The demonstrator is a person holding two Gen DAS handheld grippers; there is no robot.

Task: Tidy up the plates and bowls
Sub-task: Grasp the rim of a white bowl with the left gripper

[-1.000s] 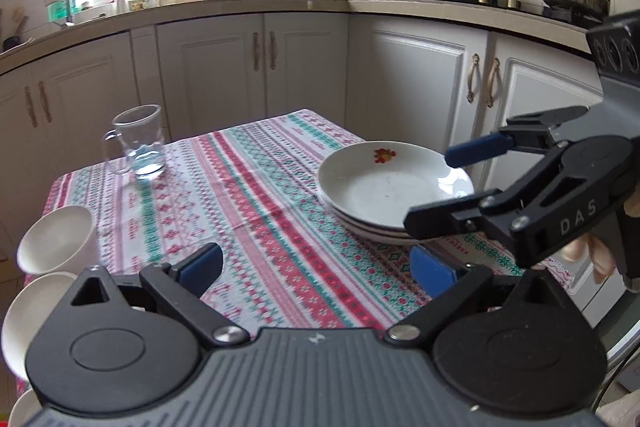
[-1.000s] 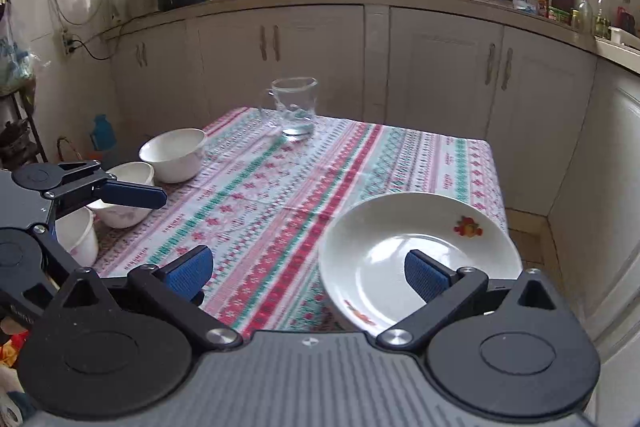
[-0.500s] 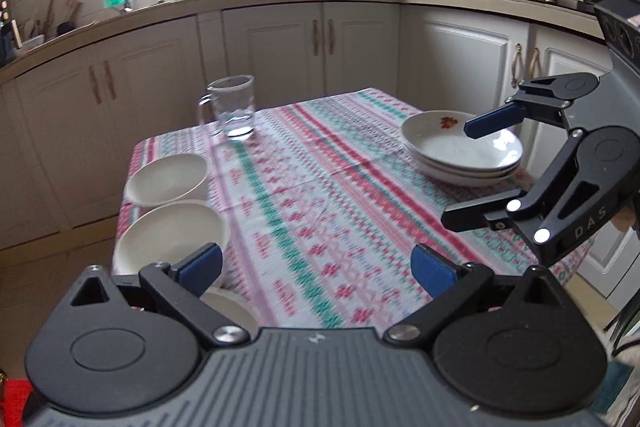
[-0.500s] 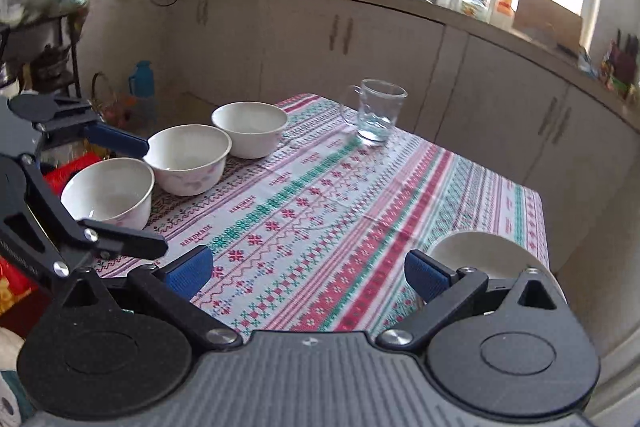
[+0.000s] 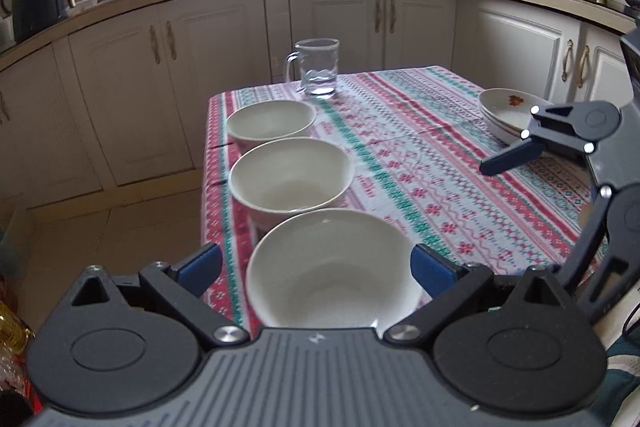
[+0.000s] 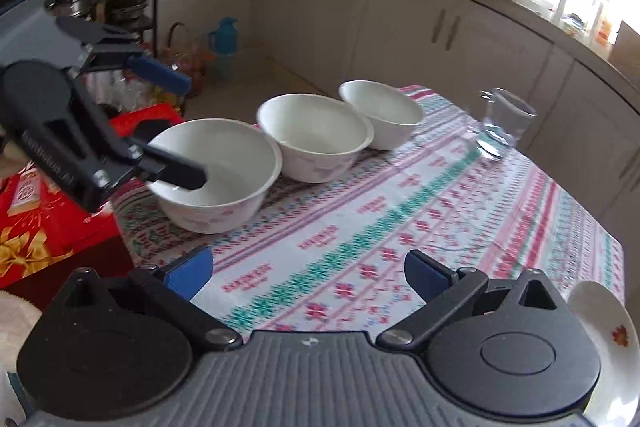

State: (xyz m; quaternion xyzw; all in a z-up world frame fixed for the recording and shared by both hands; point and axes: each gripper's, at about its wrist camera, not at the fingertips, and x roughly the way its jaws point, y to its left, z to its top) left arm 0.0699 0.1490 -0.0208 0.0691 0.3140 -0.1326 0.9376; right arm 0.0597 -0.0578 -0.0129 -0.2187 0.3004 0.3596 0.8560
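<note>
**Bowls lined up, plates stacked, both tongs spread wide**

Kitchen cabinets (image 5: 224,75) in cream wrap around the room, and a table under a striped red, green and white tablecloth (image 5: 420,163) stands in front of them. Three white bowls sit in a row along one edge of the cloth. The left tongs (image 5: 316,267) hang over the near end of that row, blue pads spread wide, with the nearest bowl (image 5: 332,267) lying between the two pads and below them; neither pad touches its rim. From the right wrist view, one dark finger (image 6: 176,175) of these tongs reaches over the rim of that bowl, though I cannot tell if it rests on it. Just beyond the left tongs comes the middle bowl (image 5: 292,175), close against the first, and past it the far bowl (image 5: 270,121). A glass mug (image 5: 318,71) with a little water stands further out still, ahead of the tongs and near the far edge of the table.

The right tongs (image 6: 308,273) are also wide apart and hold nothing; only bare cloth shows between their pads. They hover over the cloth to the right of the left tongs. A stack of plates (image 5: 508,111), the top one carrying a small red flower print, sits at the right side of the table, partly hidden behind the right tongs in the left wrist view. On the floor left of the table lies a red box (image 6: 44,227) with gold print.
</note>
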